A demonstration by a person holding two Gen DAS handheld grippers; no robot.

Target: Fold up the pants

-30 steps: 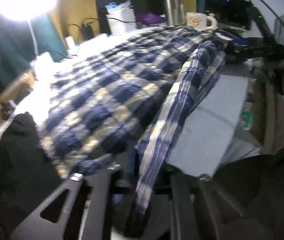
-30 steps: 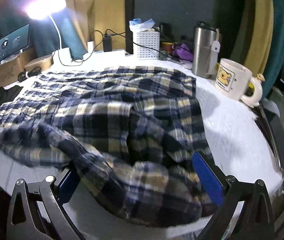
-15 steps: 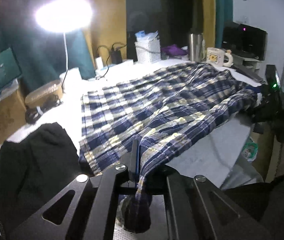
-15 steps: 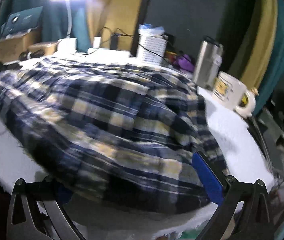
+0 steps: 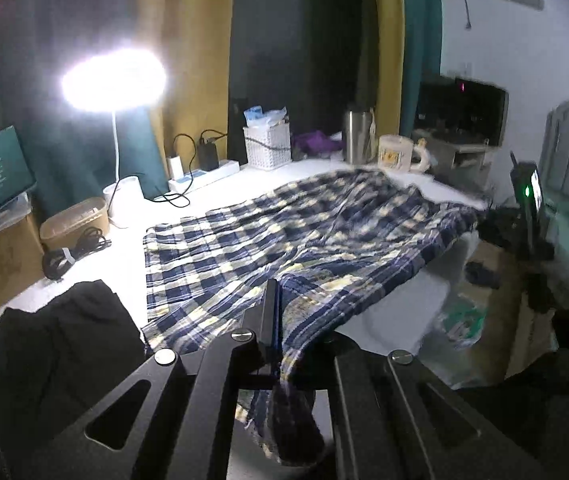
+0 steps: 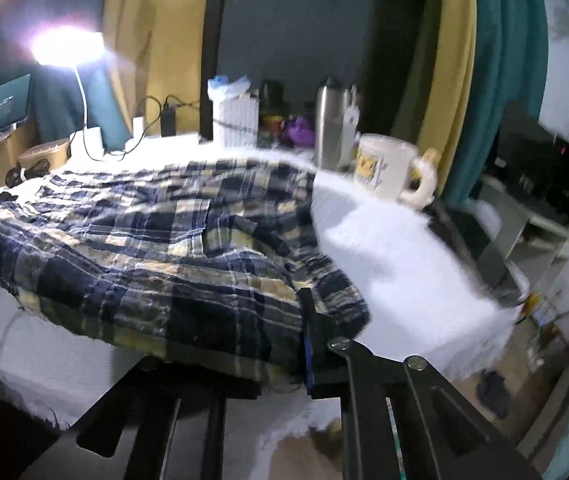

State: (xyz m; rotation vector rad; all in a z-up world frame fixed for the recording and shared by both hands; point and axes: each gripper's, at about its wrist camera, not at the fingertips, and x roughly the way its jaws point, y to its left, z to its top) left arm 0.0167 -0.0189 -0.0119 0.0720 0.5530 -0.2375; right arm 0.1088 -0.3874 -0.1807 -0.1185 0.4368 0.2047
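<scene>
Both tongs, left (image 5: 280, 344) and right (image 6: 304, 344), clamp plaid pants (image 5: 284, 236); mug (image 6: 384, 172) print unreadable.

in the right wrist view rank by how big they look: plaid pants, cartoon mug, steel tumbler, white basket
1. plaid pants, by far the largest.
2. cartoon mug and steel tumbler look about alike; the mug sits nearer the camera, so no firm order.
3. white basket, smallest and farthest back.

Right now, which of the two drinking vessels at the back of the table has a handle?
The white mug with the yellow picture has a curved handle; the steel tumbler standing beside it is a plain tall cylinder.
</scene>
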